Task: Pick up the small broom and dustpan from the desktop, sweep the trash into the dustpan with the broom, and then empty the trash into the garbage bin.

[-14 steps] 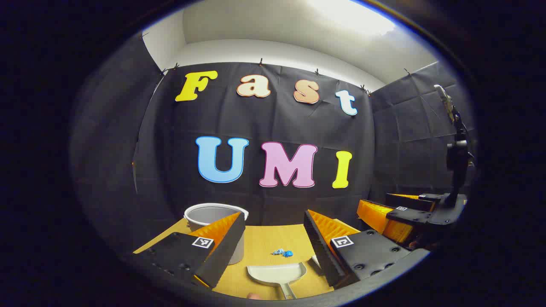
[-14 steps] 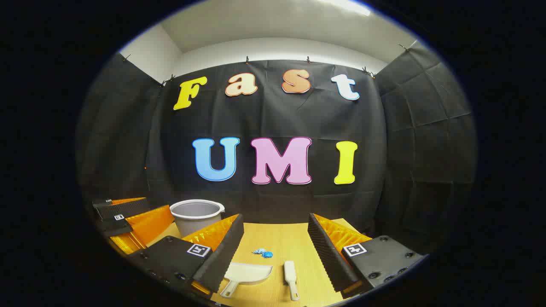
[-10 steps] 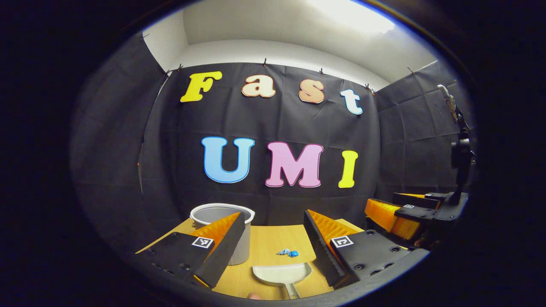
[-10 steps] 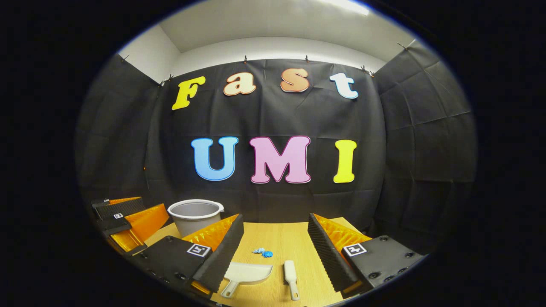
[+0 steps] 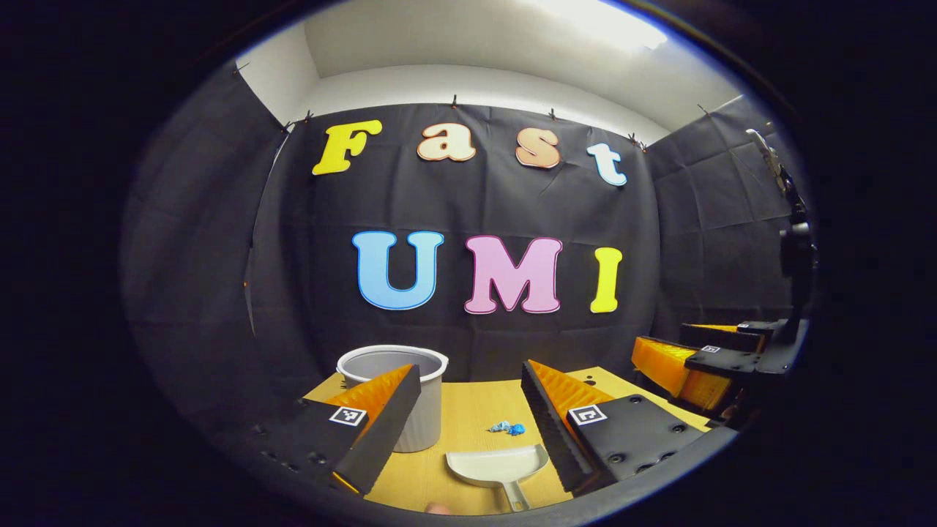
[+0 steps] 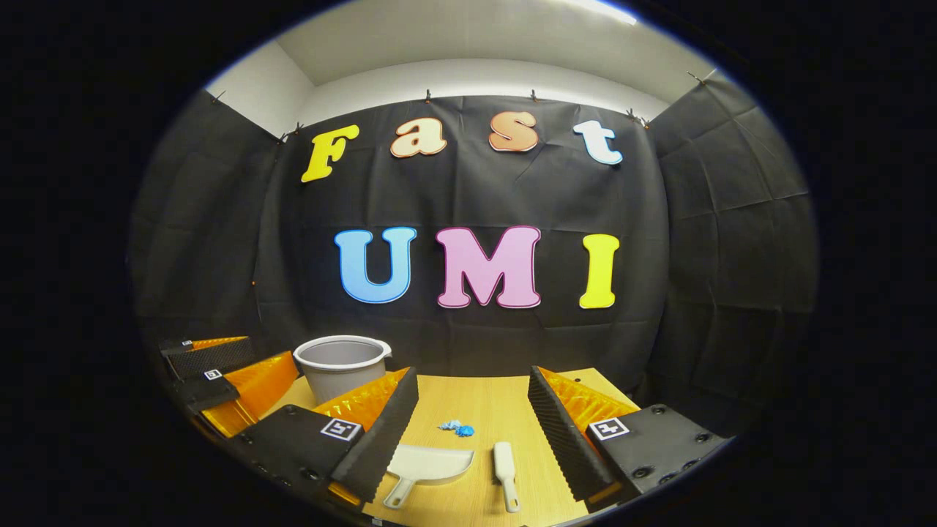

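The dustpan (image 5: 498, 466) lies flat on the desk (image 5: 468, 417) near its front edge, handle toward the camera. In the left gripper view it now sits a bit more to the right than before, and the bin (image 5: 395, 388) has slid right too, so this gripper has turned a little to the left. In the right gripper view the small broom (image 6: 504, 468) lies just beside the dustpan (image 6: 424, 468), not touching it. The blue trash (image 6: 457, 427) sits past them, toward the middle of the desk. The bin (image 6: 342, 364) stands by the far left corner. The left gripper (image 5: 468, 417) has its jaws spread wide, holding nothing. The right gripper (image 6: 472, 417) is the same, and it has barely moved.
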A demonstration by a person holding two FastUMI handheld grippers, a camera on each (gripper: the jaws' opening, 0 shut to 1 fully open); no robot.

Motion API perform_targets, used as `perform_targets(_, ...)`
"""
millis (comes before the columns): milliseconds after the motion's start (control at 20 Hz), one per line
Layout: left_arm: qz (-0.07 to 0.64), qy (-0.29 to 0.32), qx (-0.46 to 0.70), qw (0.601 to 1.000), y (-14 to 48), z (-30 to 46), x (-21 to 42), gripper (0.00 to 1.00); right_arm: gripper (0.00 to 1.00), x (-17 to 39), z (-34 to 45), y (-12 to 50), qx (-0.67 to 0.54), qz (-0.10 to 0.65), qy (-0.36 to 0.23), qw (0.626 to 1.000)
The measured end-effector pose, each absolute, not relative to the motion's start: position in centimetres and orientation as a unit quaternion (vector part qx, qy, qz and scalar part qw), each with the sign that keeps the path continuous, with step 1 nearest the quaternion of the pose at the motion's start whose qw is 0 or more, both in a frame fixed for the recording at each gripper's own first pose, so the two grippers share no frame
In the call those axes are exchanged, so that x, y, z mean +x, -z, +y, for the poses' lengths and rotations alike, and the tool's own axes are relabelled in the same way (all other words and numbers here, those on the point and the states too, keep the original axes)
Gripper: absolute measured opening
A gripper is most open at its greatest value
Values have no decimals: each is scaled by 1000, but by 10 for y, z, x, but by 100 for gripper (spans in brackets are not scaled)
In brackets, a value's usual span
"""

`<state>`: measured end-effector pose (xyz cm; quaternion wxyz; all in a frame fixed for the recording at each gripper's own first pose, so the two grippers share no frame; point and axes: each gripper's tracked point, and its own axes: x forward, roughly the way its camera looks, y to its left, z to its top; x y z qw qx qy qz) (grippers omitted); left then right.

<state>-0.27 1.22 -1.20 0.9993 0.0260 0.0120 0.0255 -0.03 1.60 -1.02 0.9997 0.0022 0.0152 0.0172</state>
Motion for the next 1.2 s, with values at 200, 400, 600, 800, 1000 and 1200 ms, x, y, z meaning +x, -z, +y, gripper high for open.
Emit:
perform_targets(200,6,-14,35,999,7,6,-4,82,96,-2,17,6,-4,5,-17,1000)
perform_targets(400,9,-12,35,999,10,5,-4,82,96,-3,18,3,-3,-2,-18,1000)
perform_targets(600,13,-14,30,999,10,4,-3,84,96,-5,14,4,-5,-4,-15,1000)
perform_targets(800,19,-12,22,999,14,3,-4,82,96,-6,6,6,-7,1,-3,1000)
perform_targets(1000,37,-6,10,999,24,0,-1,82,96,-4,-4,8,-9,8,9,1000)
perform_targets(1200,59,-14,-8,998,37,2,2,82,96,4,-11,14,-4,21,11,1000)
